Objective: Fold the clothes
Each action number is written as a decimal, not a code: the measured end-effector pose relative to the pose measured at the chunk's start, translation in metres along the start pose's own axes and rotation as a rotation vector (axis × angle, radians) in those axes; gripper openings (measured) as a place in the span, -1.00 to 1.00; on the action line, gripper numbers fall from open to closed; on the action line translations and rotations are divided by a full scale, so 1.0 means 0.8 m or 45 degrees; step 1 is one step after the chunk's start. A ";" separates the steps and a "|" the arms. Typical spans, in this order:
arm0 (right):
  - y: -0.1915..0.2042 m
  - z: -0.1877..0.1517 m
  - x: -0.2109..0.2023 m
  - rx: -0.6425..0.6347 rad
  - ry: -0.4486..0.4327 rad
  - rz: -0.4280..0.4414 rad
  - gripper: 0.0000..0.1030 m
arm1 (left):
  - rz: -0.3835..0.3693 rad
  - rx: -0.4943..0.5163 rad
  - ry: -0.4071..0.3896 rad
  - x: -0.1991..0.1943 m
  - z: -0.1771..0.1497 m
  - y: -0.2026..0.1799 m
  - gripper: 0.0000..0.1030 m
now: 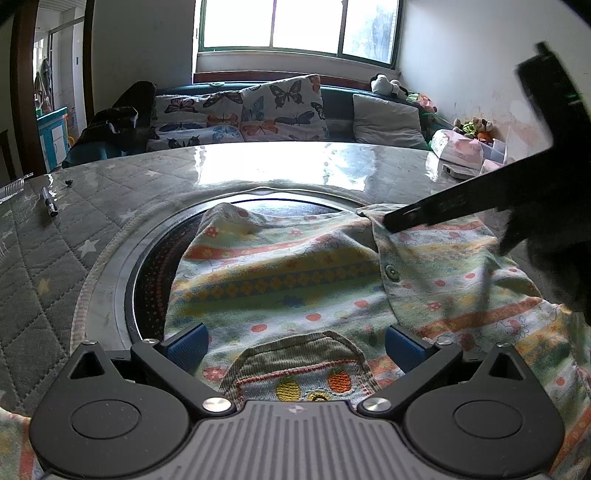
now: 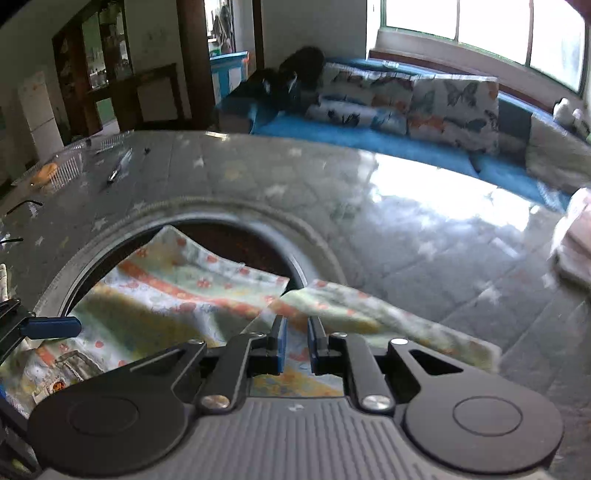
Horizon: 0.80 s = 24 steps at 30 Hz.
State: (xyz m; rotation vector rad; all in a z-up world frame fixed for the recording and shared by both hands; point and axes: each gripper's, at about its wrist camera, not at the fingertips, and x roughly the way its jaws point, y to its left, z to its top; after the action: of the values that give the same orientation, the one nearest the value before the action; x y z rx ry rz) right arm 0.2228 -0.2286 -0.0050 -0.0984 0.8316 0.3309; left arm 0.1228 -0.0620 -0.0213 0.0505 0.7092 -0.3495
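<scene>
- Left wrist view: my left gripper (image 1: 295,341) hangs over the patterned shirt (image 1: 280,280), its blue pads (image 1: 188,345) spread wide apart with nothing pressed between them; a small embroidered pocket (image 1: 299,373) lies in the gap.
- My shirt is spread over the round dark inset (image 1: 155,266) in the middle of the table (image 1: 110,206), reaching back toward the near edge.
- My right gripper (image 1: 391,223) comes in from the right side and its tip sits on the shirt's far edge, just above a button (image 1: 390,272).
- Right wrist view: my right gripper's (image 2: 295,343) pads (image 2: 281,347) stand nearly together, with a narrow gap; shirt fabric (image 2: 192,291) runs between and under them, but I cannot tell whether they pinch it.
- A pen (image 1: 50,201) lies near the table's far left corner, well apart from the shirt.
- A clear plastic tray (image 2: 55,170) sits at the far left edge.
- A sofa (image 1: 258,114) with butterfly cushions stands beyond the table's far edge, under the window (image 1: 295,26).
</scene>
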 end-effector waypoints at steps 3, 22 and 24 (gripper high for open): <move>0.008 0.001 0.010 -0.025 -0.007 -0.029 -0.76 | 0.001 0.001 0.000 0.000 0.001 -0.001 1.00; 0.043 0.012 0.023 -0.091 -0.045 0.041 -0.72 | -0.003 -0.006 -0.007 -0.001 -0.001 -0.003 1.00; 0.044 0.014 0.015 -0.084 -0.060 0.065 -0.71 | -0.003 -0.006 -0.008 -0.001 -0.001 -0.004 1.00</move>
State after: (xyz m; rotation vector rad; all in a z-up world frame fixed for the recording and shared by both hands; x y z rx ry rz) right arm 0.2269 -0.1899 -0.0048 -0.1303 0.7775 0.4075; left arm 0.1207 -0.0647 -0.0212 0.0438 0.7039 -0.3496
